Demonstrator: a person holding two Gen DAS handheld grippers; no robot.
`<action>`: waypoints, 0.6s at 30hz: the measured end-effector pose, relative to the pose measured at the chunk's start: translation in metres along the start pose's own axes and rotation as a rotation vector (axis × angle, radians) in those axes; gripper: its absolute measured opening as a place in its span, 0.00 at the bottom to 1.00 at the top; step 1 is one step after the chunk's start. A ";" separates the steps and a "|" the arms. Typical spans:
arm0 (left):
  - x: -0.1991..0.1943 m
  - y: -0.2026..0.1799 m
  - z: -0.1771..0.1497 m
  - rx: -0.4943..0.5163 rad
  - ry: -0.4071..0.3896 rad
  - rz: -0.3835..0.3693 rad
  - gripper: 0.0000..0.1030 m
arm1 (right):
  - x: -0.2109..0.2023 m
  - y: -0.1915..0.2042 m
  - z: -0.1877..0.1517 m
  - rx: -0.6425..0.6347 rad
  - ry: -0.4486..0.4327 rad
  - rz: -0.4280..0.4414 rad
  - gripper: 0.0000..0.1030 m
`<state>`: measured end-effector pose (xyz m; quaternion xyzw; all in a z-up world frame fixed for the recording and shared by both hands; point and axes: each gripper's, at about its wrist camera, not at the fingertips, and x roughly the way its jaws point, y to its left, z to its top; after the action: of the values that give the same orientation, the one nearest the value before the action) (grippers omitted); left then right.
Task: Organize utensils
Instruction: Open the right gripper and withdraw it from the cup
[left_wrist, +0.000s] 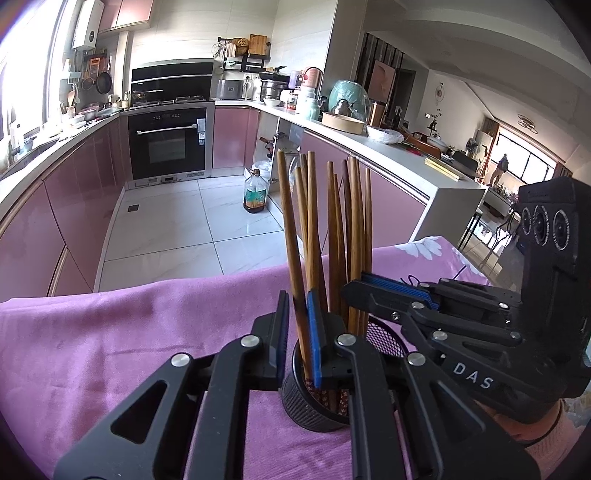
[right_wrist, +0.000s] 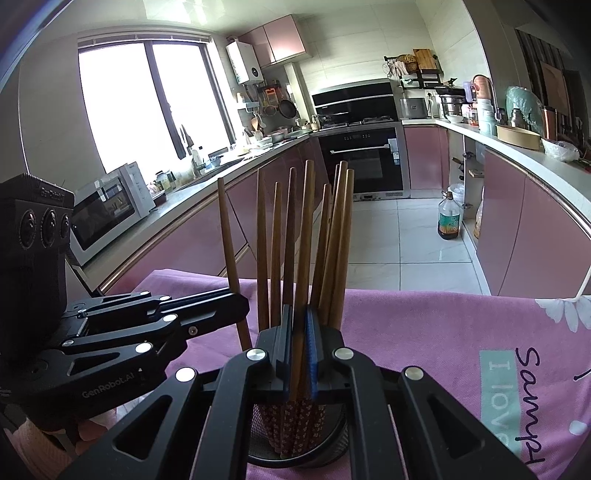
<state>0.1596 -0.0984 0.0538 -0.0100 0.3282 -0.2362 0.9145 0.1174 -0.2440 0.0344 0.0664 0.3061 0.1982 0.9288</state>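
Note:
A black mesh holder (left_wrist: 310, 406) (right_wrist: 295, 443) stands on the purple cloth (left_wrist: 147, 332) and holds several brown chopsticks (left_wrist: 354, 221) (right_wrist: 332, 240) upright, fanned out. My left gripper (left_wrist: 298, 299) is shut on one chopstick (left_wrist: 290, 221) just above the holder's rim, and that stick leans left. From the right, my right gripper (left_wrist: 356, 284) reaches into the bunch. In the right wrist view my right gripper (right_wrist: 299, 310) is shut on one chopstick (right_wrist: 306, 221) above the holder. My left gripper (right_wrist: 242, 304) comes in from the left, holding the leftmost stick (right_wrist: 225, 221).
A second mesh rim (left_wrist: 384, 336) shows behind the holder. The cloth's far edge drops off to a tiled kitchen floor with an oil bottle (left_wrist: 255, 195) (right_wrist: 448, 221). Pink cabinets line both sides, and a microwave (right_wrist: 110, 210) sits on the left counter. A pink-sleeved wrist (left_wrist: 546, 435) holds the right gripper.

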 end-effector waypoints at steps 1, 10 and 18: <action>0.000 0.001 -0.003 -0.002 -0.001 -0.001 0.14 | 0.000 0.001 -0.001 -0.001 0.001 0.000 0.10; -0.011 0.010 -0.013 -0.024 -0.053 0.028 0.40 | -0.024 0.012 -0.004 -0.031 -0.035 0.001 0.26; -0.044 0.012 -0.034 -0.028 -0.152 0.112 0.89 | -0.053 0.023 -0.014 -0.107 -0.088 -0.063 0.64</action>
<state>0.1145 -0.0638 0.0517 -0.0222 0.2613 -0.1788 0.9483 0.0631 -0.2445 0.0574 0.0158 0.2558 0.1817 0.9494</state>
